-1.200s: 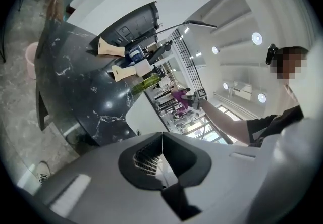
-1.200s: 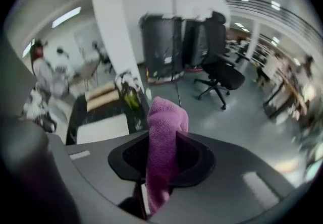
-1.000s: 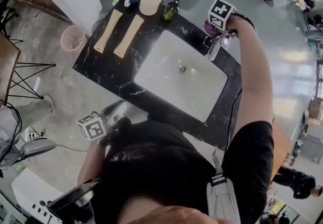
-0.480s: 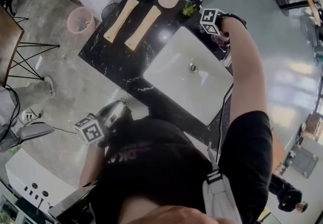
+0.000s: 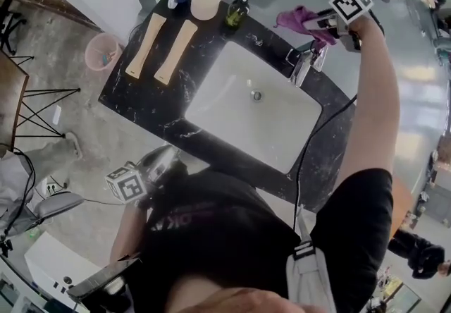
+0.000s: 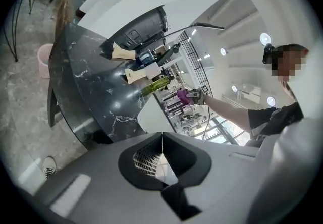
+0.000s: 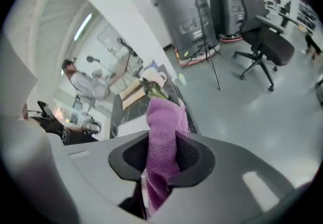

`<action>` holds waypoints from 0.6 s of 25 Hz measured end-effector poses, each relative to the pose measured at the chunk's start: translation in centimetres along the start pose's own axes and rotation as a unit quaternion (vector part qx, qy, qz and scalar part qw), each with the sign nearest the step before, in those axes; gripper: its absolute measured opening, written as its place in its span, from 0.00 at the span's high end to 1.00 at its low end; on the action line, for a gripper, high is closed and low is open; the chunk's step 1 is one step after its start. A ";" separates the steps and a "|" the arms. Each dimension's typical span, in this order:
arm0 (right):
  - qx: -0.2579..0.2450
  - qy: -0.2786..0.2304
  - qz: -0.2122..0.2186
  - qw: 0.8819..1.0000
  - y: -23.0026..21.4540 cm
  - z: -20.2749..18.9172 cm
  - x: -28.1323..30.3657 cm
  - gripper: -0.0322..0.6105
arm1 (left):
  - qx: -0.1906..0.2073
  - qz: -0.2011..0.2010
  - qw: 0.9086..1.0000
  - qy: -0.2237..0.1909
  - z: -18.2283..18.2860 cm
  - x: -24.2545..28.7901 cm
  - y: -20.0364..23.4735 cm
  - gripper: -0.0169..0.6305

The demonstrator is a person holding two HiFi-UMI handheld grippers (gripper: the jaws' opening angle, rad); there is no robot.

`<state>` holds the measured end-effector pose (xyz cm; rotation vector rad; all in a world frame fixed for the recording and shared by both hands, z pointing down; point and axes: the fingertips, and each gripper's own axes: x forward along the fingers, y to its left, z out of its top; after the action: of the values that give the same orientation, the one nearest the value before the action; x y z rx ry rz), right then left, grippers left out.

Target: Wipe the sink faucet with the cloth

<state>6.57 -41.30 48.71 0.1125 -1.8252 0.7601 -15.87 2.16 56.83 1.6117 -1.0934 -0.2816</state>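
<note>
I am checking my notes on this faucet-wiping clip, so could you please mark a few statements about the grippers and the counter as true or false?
1. The right gripper is shut on the cloth. True.
2. The left gripper holds a board. False: its jaws are together on nothing, and both boards lie on the counter.
3. The boards lie side by side, left of the sink in the head view. True.
4. The bottle stands in the sink. False: it stands on the counter, beside a cup.
</note>
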 end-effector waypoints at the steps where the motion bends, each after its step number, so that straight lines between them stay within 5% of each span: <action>1: 0.028 -0.053 0.018 0.998 -0.7 -0.3 -0.5 0.78 | 0.000 0.003 1.000 0.003 -0.1 0.2 -0.1 0.97; 3: 0.090 -0.157 0.080 0.980 -2.4 -1.2 -0.5 0.78 | 0.000 0.013 1.000 0.008 -0.4 0.5 -0.1 0.97; 5: 0.139 -0.247 0.138 0.949 -4.3 -2.1 -0.1 0.78 | 0.000 0.028 1.000 0.015 -0.8 0.8 -0.2 0.97; 8: 0.190 -0.308 0.168 0.917 -7.2 -3.5 1.6 0.78 | 0.002 0.043 0.999 0.023 -1.5 1.4 -0.3 0.97; 11: 0.231 -0.273 0.144 0.923 -9.4 -5.4 5.0 0.78 | 0.003 0.053 0.998 0.026 -2.0 2.1 -0.6 0.97; 15: 0.231 -0.193 0.100 0.948 -10.5 -6.4 8.9 0.78 | 0.005 0.063 0.998 0.026 -2.5 2.5 -1.2 0.97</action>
<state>12.76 -43.57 62.37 0.4098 -2.0075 1.3836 -12.20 1.83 57.60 1.5441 -1.1525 -0.1506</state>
